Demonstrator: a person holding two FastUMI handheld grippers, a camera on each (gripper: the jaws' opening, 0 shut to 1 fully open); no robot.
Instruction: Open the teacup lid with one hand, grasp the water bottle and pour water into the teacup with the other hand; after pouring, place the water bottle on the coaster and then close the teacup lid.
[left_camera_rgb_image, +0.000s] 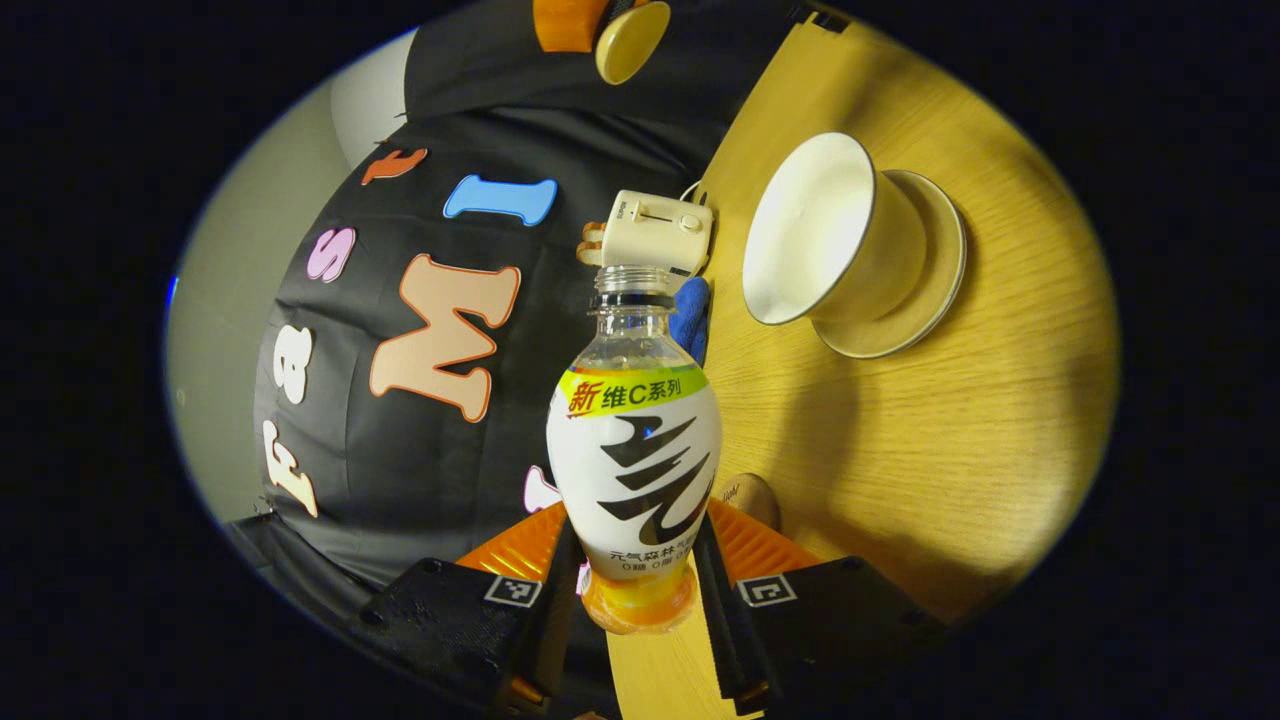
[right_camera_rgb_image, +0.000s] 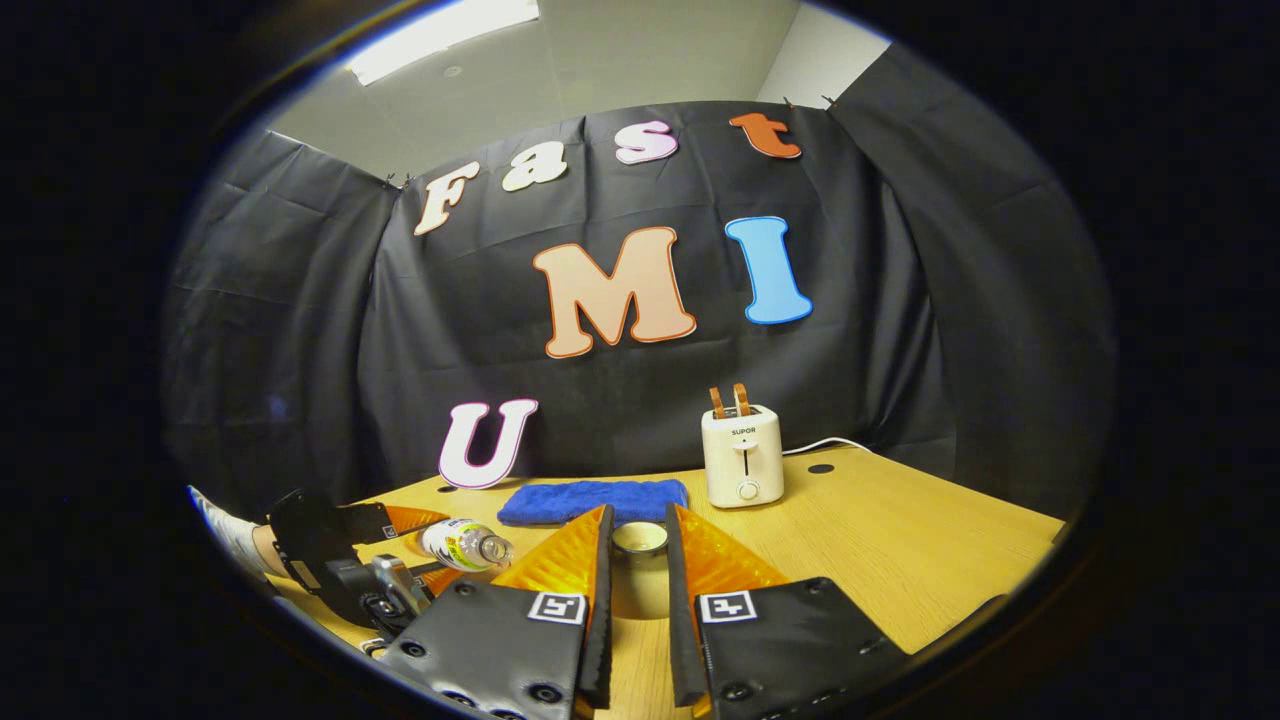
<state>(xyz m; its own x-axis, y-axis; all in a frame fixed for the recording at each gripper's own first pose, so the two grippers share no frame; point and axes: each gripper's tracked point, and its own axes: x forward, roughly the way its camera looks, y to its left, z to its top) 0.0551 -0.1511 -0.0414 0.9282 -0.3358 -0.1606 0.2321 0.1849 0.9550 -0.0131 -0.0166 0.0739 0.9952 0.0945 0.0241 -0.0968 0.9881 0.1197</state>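
Wooden table — left jaws clamp water bottle, right jaws hold lid.

We seem to be in a recording booth inside an office-like room: a black cloth wall backs a wooden counter, with a toaster and a ceiling light panel.

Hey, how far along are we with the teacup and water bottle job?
Done: the lid is off the teacup, held by the right gripper. In hand: the left gripper grips the water bottle, tilted, its mouth short of the cup; I cannot tell whether any water has gone in. Left: bottle onto the coaster, lid back on.
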